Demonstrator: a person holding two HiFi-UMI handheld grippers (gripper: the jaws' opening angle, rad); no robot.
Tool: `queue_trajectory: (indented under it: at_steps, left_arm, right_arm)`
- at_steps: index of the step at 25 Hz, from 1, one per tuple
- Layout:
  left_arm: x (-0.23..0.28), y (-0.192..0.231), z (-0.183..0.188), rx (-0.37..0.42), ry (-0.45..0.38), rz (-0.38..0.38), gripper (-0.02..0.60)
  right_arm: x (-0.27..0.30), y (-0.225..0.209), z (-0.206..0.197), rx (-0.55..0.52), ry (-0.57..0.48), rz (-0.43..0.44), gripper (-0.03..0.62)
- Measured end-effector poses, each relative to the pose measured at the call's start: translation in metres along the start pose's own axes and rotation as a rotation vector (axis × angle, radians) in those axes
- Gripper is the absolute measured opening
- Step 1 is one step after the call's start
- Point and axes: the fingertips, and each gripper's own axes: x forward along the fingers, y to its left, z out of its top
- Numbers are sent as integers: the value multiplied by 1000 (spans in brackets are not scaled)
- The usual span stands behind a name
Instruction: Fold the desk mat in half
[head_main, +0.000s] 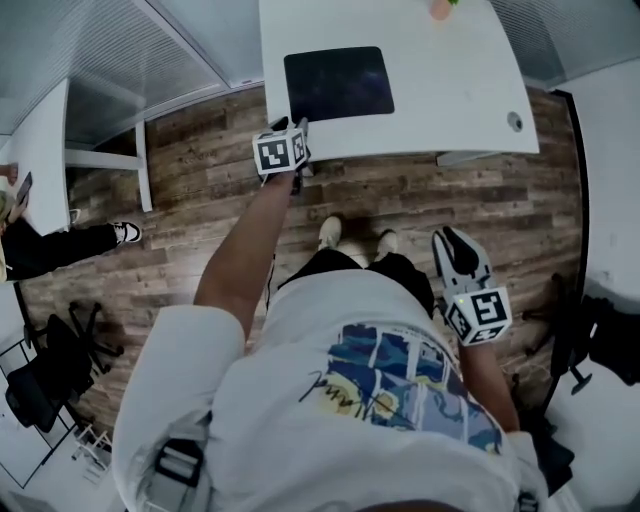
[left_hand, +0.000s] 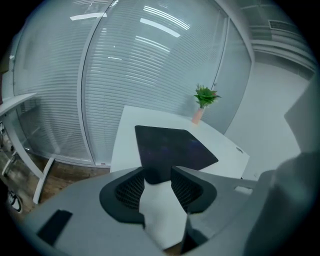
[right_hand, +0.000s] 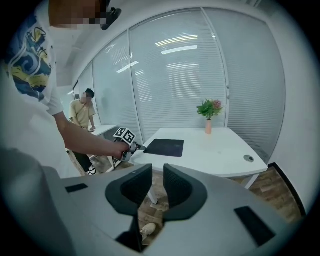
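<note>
Left gripper view: left hand-held gripper (left_hand: 158, 174) stands wide open at the edge of the desk mat (left_hand: 175, 147).

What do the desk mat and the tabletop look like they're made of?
Desk mat: dark, matte and thin, lying flat with a faint mottled surface. Likely fabric-topped rubber or faux leather; the look leaves it open. Table: white, smooth and hard, with an even low sheen. Probably laminated board.
</note>
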Motion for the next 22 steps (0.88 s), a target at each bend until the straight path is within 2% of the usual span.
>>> queue_trajectory:
  at_steps: [6,10,12,14,22]
  left_arm:
    - [26,7,-3,-19,53,102,150]
    - [31,6,9,29,30,169,149]
    - [32,6,8,30,46,183,146]
    - [32,6,5,28,74,193,115]
    - [31,-3,12,21,44,205,41]
  right_arm:
    - [-1,-45,18,-16,13,22,66]
    - [0,-75,21,-22,21,25,64]
    - [1,-85,24,-28,17,28,61]
    - [1,-92,26,-28,12,34,55]
    - [-5,-112,31,-15,8,39,54]
